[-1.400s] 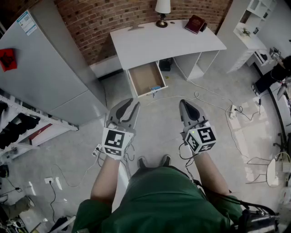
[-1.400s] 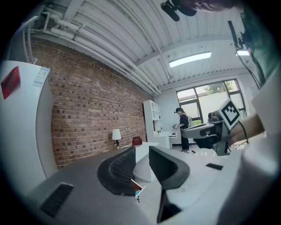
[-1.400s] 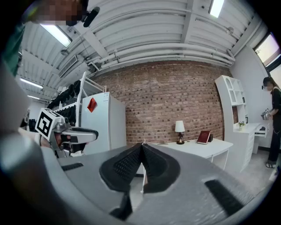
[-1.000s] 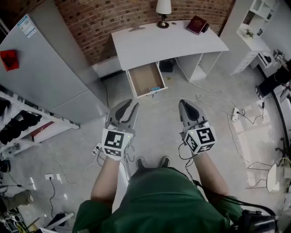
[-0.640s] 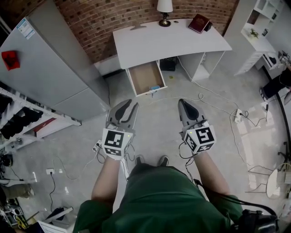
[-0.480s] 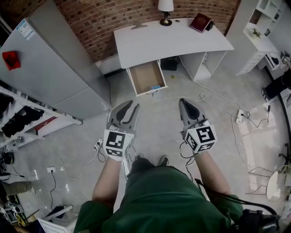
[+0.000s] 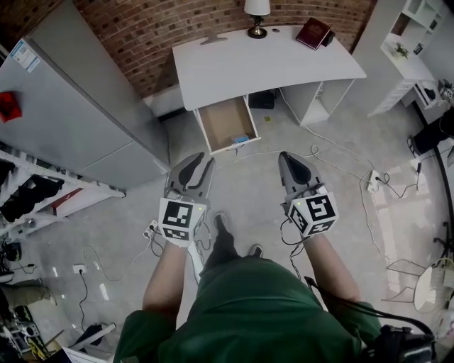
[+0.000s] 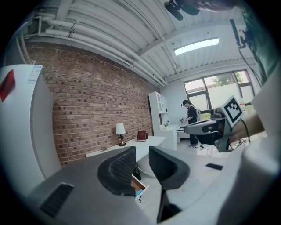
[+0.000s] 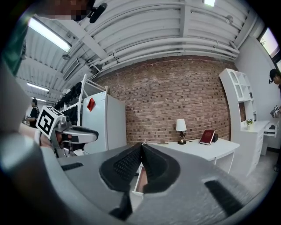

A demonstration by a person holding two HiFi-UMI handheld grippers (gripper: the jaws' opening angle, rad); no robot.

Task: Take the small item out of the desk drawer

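Note:
The white desk (image 7: 262, 64) stands against the brick wall with its drawer (image 7: 225, 122) pulled open. A small blue item (image 7: 240, 140) lies in the drawer's front right corner, and it also shows below the jaws as a blue item (image 8: 139, 192) in the left gripper view. My left gripper (image 7: 201, 159) hovers over the floor short of the drawer, jaws a little apart with nothing between them. My right gripper (image 7: 286, 156) hangs beside it on the right, jaws pressed together and empty. Both point level at the desk (image 9: 210, 147).
A lamp (image 7: 256, 14) and a red book (image 7: 314, 32) stand on the desk. A tall grey fridge (image 7: 64, 120) and a rack (image 7: 35, 198) line the left. Cables and a power strip (image 7: 374, 181) lie on the floor at right, near a white shelf (image 7: 404, 64).
The person has stepped toward the desk, one foot now forward between the arms. Both grippers have travelled along with the step and kept their jaws as they were.

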